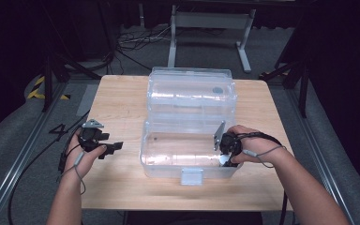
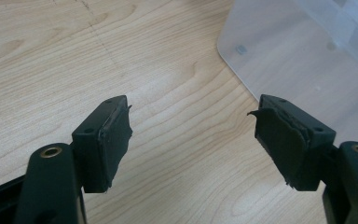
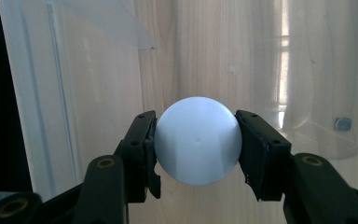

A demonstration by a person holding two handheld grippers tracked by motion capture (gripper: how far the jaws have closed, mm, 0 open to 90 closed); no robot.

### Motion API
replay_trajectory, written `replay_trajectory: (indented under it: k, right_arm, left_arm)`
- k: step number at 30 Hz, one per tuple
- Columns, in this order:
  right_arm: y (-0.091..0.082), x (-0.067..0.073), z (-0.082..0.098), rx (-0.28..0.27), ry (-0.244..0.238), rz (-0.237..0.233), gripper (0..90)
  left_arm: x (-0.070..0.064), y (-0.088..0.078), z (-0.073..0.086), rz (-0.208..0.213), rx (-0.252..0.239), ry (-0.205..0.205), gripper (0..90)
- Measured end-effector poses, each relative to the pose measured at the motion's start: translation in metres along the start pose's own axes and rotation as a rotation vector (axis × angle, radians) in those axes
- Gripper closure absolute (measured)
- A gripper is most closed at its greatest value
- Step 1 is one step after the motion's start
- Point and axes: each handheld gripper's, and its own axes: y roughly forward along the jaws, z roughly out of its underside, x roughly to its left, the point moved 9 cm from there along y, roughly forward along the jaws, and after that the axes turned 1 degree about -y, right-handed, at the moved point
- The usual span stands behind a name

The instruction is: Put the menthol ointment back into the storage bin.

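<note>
A pale wooden table (image 1: 122, 101) stands on grey floor (image 1: 18, 136) in a dark room. The right gripper (image 3: 197, 147) pinches a white ball (image 3: 197, 140) over the clear box (image 1: 168, 161); the left gripper (image 2: 193, 135) is spread, empty.

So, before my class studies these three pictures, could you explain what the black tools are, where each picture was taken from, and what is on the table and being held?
A person sits at a wooden table, holding a two-jaw hand tool in each hand. The high view looks down from above the person. The other two views come from small cameras riding on each tool, looking along its jaws. On the table stands a clear plastic box with its lid swung open. The right gripper is clamped on a white ball over the box. The left gripper is open and holds nothing, over bare wood beside the box.
</note>
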Motion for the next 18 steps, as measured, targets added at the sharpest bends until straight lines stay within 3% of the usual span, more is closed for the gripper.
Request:
replay_trajectory:
  k: [10,18]
  right_arm:
    - [0.0007,0.0000,0.0007,0.020,-0.010,0.001,50.6]
    - [0.0007,0.0007,0.0035,0.044,0.003,-0.024,50.1]
  left_arm:
    - [0.0004,-0.0004,-0.0001,-0.001,0.000,0.001,27.2]
    - [0.0013,-0.0009,-0.0004,-0.001,-0.002,0.008,27.2]
